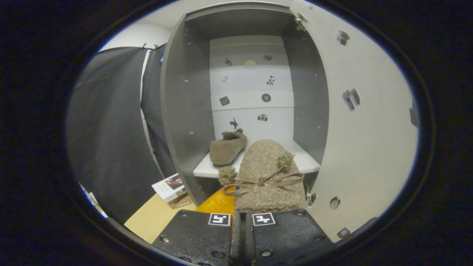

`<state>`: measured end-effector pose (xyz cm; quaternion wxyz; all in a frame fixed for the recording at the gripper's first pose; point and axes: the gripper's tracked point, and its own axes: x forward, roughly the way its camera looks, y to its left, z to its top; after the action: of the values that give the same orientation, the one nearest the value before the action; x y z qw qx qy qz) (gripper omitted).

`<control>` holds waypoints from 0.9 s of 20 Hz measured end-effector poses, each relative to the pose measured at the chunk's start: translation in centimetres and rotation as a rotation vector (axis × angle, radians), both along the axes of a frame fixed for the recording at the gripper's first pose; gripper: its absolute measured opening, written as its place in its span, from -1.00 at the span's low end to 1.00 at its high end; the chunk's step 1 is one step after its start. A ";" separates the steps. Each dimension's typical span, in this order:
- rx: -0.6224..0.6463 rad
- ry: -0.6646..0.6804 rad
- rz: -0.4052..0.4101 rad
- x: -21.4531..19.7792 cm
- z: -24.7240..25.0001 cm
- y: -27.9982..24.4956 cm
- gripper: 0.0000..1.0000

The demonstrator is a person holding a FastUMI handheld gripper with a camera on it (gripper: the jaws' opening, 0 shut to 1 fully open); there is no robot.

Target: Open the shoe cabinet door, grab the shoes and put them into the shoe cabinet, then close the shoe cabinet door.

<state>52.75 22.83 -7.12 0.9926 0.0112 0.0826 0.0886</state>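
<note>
My gripper (242,218) is shut on a fuzzy tan shoe (268,173) with a ribbon bow and two pompoms, its toe pointing forward to the cabinet's white shelf (306,160). A second matching shoe (227,147) lies on that shelf, left of the held one, toe toward the front left. The shoe cabinet (184,111) stands open just ahead, with dark side walls and a white back panel. Its door (366,122) is swung out on the right, close beside the held shoe.
Below the held shoe shows an orange surface (218,203). Left of the cabinet's foot lies a small stack of books (172,190) on a tan board. Black cloth (107,136) hangs on the left.
</note>
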 end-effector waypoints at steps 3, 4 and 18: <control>0.003 -0.041 0.014 4.2 3.3 0.4 -0.83; 0.006 -0.049 0.015 6.1 4.0 0.4 -0.83; 0.031 0.044 -0.003 23.3 2.9 1.1 -0.83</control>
<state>76.08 23.93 -4.24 0.9904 0.0285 0.1030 0.0879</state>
